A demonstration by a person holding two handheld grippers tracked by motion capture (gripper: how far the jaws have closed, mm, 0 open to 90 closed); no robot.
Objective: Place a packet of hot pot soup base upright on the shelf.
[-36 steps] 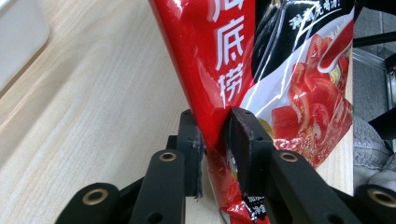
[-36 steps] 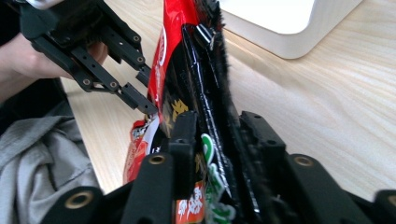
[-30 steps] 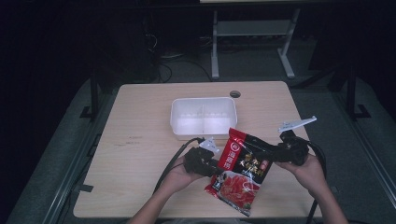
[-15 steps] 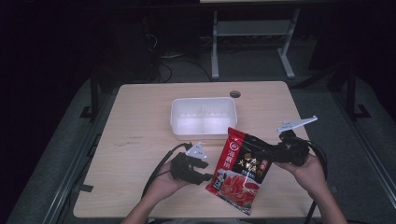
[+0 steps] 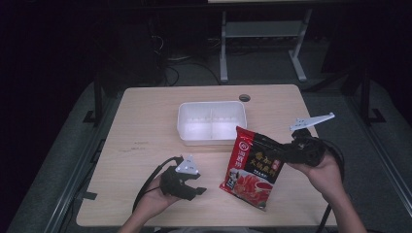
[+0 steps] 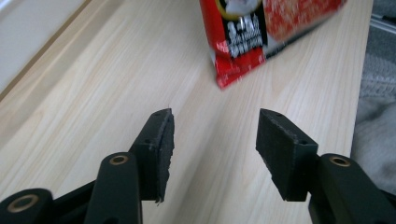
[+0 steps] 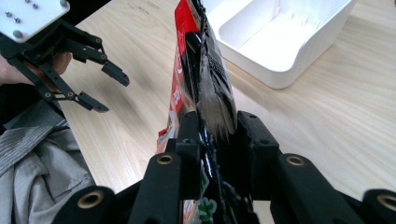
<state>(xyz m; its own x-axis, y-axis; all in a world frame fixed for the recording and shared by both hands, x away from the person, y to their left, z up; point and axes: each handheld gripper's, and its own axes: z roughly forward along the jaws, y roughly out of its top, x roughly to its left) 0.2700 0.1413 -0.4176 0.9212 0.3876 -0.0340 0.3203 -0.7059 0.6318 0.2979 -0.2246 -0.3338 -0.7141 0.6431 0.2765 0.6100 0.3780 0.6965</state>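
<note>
A red food packet (image 5: 252, 167) with printed lettering hangs tilted over the table's near right, its lower corner close to the wood. My right gripper (image 5: 281, 153) is shut on the packet's upper right edge. In the right gripper view the packet (image 7: 196, 60) stands edge-on, pinched between the black jaws of the right gripper (image 7: 217, 123). My left gripper (image 5: 197, 185) sits left of the packet, apart from it. Its jaws have just been opening, and in the left gripper view nothing lies between the jaws of the left gripper (image 6: 215, 126); the packet (image 6: 243, 37) is beyond them.
A white two-compartment container (image 5: 209, 141) stands at the table's middle, just behind the packet, with its near wall (image 7: 268, 74) in the right gripper view. A cable hole (image 5: 244, 97) sits near the far edge. The table's near edge lies close under both hands.
The left gripper has let go of the packet, opened, and drawn away to the left. The right gripper keeps its hold on the packet and has risen slightly.
</note>
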